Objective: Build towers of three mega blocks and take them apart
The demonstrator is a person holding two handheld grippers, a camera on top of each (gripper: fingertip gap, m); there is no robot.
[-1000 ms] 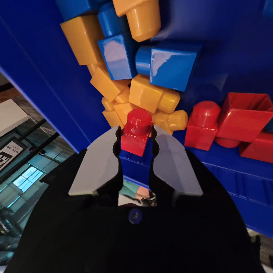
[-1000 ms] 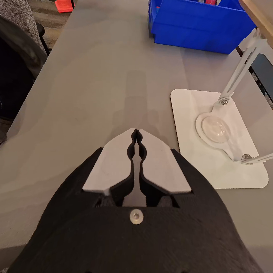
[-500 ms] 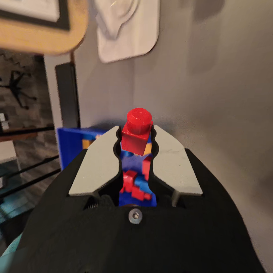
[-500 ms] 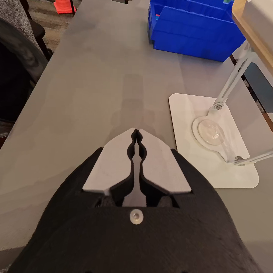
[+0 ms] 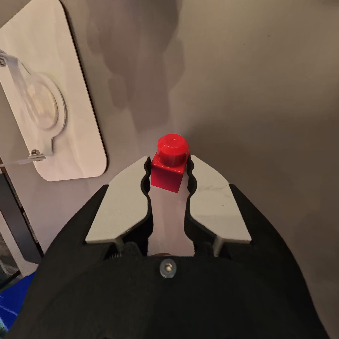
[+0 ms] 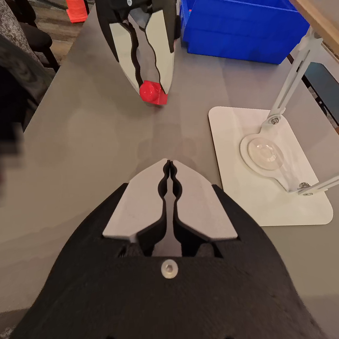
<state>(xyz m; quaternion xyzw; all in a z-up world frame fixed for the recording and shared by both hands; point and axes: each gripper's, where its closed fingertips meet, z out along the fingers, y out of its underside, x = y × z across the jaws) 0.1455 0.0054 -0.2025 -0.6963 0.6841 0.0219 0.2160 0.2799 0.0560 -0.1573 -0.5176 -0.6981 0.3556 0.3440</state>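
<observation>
My left gripper (image 5: 169,161) is shut on a small red mega block (image 5: 168,165) with one round stud, both pads pressed on its sides. In the right wrist view the left gripper (image 6: 150,86) points down at the grey table (image 6: 91,146) and holds the red block (image 6: 153,93) just above or at the table top. My right gripper (image 6: 169,161) is shut with nothing between its pads, low over the table nearer the front.
A blue bin (image 6: 238,31) stands at the back right of the table. A white stand base (image 6: 266,174) with a clear disc and slanted metal arms lies to the right; it also shows in the left wrist view (image 5: 45,100). A dark chair (image 6: 22,64) is at the left edge. Some 15 cm of space lies between my two pairs of fingers.
My left gripper lifted the red block out of the blue bin, swung over the table and came down into the right wrist view. The right gripper stayed shut and barely moved.
</observation>
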